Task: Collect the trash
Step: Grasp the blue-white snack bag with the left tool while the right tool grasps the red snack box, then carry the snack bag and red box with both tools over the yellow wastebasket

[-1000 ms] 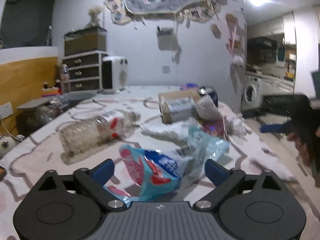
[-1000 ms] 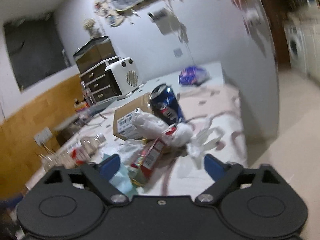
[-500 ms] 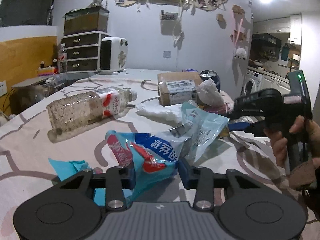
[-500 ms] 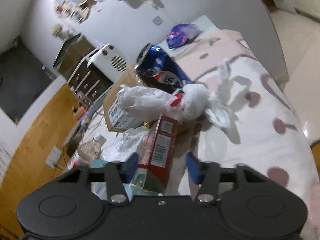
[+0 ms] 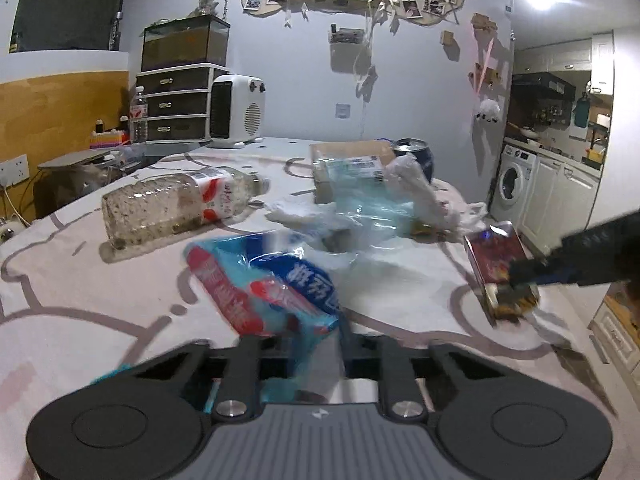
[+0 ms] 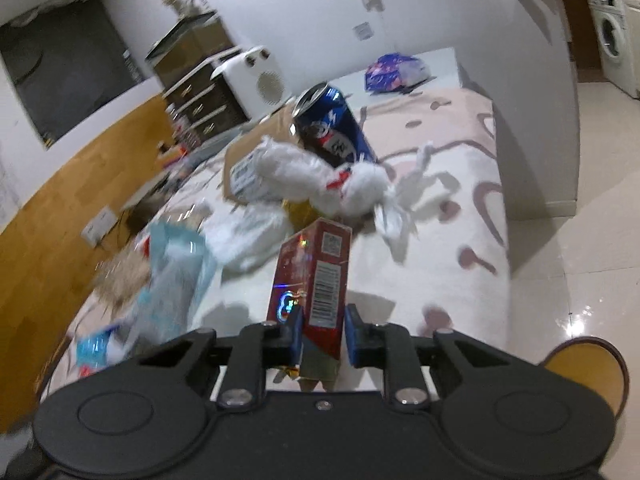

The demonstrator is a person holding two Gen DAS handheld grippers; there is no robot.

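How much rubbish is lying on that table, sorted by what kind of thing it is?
Plastic bottles: 1, the clear bottle
Drink cans: 1, the blue can
Boxes: 2, the cardboard box and the red carton
Plastic wrappers or bags: 4, blue-and-red wrapper, clear bag, white bag, purple bag
Total: 8

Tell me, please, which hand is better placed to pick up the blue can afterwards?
Right, probably. The blue can stands straight ahead of the right gripper; the left gripper has it further off, behind the white bag. Both are full now, with red carton and snack wrapper.
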